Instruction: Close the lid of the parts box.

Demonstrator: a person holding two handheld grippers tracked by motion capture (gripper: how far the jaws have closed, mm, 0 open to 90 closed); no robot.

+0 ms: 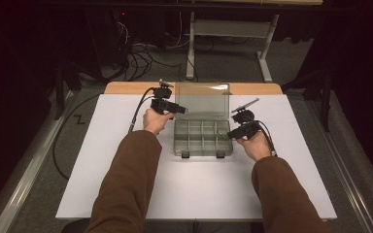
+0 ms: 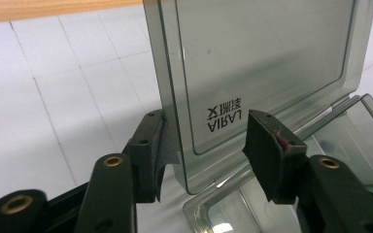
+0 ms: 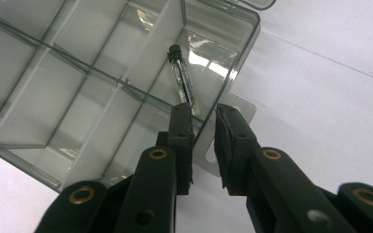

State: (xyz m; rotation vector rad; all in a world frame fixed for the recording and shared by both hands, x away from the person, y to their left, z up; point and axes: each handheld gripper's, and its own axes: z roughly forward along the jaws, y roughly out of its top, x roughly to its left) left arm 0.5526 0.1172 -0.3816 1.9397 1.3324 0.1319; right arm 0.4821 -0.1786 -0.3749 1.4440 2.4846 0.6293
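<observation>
A person in brown sleeves is working at a white counter (image 1: pixel 126 194), holding one gripper in each hand.

At the left of the high view, the left gripper (image 1: pixel 180 110) is reaching in from the left toward the raised lid (image 1: pixel 201 99) of a smoky clear plastic organiser box (image 1: pixel 203 137), which is sitting near the middle of the counter, toward its far edge. In the left gripper view, the left gripper (image 2: pixel 206 153) is standing with its jaws apart on either side of the lid's (image 2: pixel 262 63) lower corner: one jaw is lying against the lid's edge, while the other is standing clear of the panel's face. The pads are not clamping the lid. The lid is standing about upright on its hinge, with upside-down lettering showing through it.

In the middle, the box is lying open, its tray split by dividers into two rows of small compartments.

At the right, the right gripper (image 1: pixel 229 134) is hovering at the box's right side. In the right gripper view, the right gripper (image 3: pixel 205 112) is holding its jaws close together with a narrow gap between them and nothing in it, just over the box's (image 3: pixel 77 73) wall. A small glass vial (image 3: pixel 183 82) with a black cap is lying slantwise inside a compartment by the box's side wall, just beyond the jaw tips and apart from them.
</observation>
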